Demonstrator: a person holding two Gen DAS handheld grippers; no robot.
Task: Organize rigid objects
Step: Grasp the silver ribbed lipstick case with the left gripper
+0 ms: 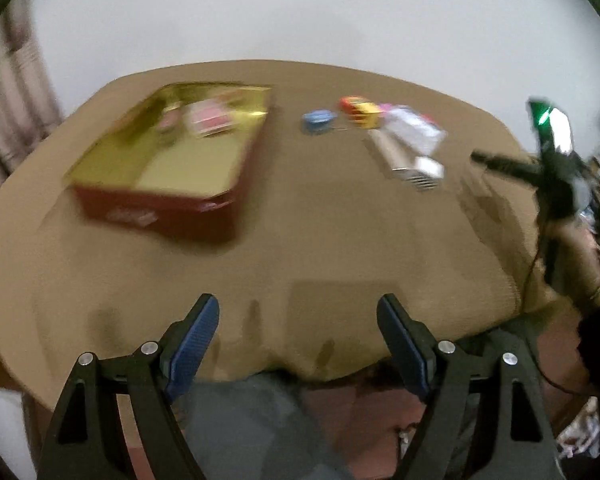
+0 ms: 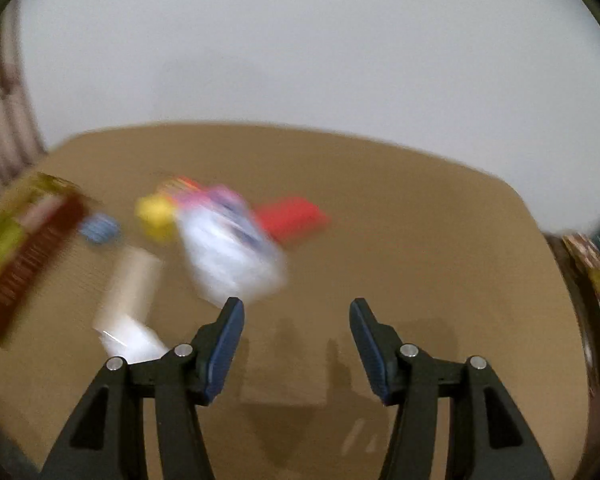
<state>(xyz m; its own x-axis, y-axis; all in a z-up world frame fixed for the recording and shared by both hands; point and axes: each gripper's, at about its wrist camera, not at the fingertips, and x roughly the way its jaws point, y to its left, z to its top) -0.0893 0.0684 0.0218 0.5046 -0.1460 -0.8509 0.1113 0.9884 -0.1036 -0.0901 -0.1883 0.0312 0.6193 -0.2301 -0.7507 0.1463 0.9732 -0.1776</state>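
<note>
A red tin with a gold inside stands open at the left of the tan table and holds a pink and red item. To its right lie a small blue round thing, a red and yellow object, a white packet and a beige tube with a white end. My left gripper hangs open over the table's near edge with nothing in it. In the blurred right wrist view my right gripper is open and bare over the table, just right of the white packet; a red object lies beyond.
A person's hand holds the right gripper's black frame at the right edge of the left wrist view. A pale wall stands behind the table. Cluttered items sit past the table's right edge. A curtain hangs at far left.
</note>
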